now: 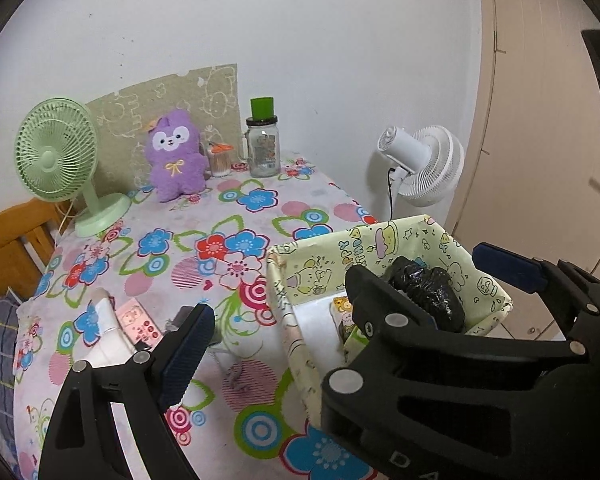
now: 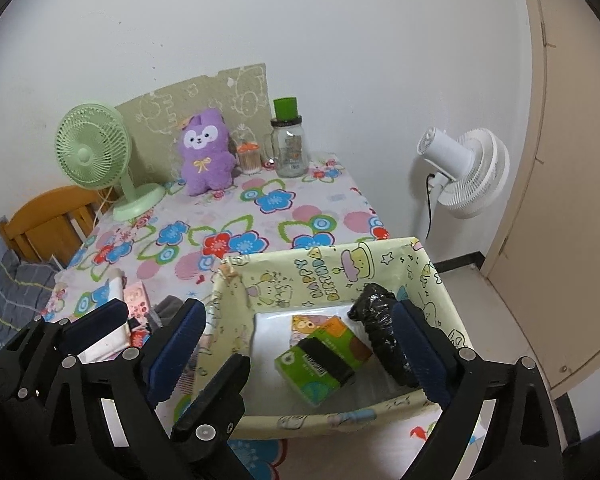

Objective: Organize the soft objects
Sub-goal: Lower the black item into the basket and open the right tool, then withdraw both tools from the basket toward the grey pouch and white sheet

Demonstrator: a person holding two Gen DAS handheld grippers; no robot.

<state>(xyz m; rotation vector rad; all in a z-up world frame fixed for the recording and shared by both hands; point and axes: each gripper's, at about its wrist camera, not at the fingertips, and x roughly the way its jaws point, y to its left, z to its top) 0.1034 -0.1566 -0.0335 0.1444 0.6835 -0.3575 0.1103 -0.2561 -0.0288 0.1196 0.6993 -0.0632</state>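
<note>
- Right tongs point(image 2: 300, 344) spread wide, empty, above the box point(image 2: 236, 320); black bag roll point(image 2: 376, 336) lies inside, next to the right pad.
- Left tongs point(image 1: 340, 320) also released, empty.
- Box sits at the bench point(image 1: 228, 216) corner: a nudge could tip it off.
- Purple plush point(image 1: 176, 156) is well apart at the back wall; reaching it risks clipping the glass jar point(image 1: 263, 148) or green fan point(image 1: 56, 148).

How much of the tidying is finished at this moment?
Done: a black bundle and a green packet lie in the box. In hand: nothing; the left gripper and the right gripper are open. Left: the purple plush sits by the wall.
</note>
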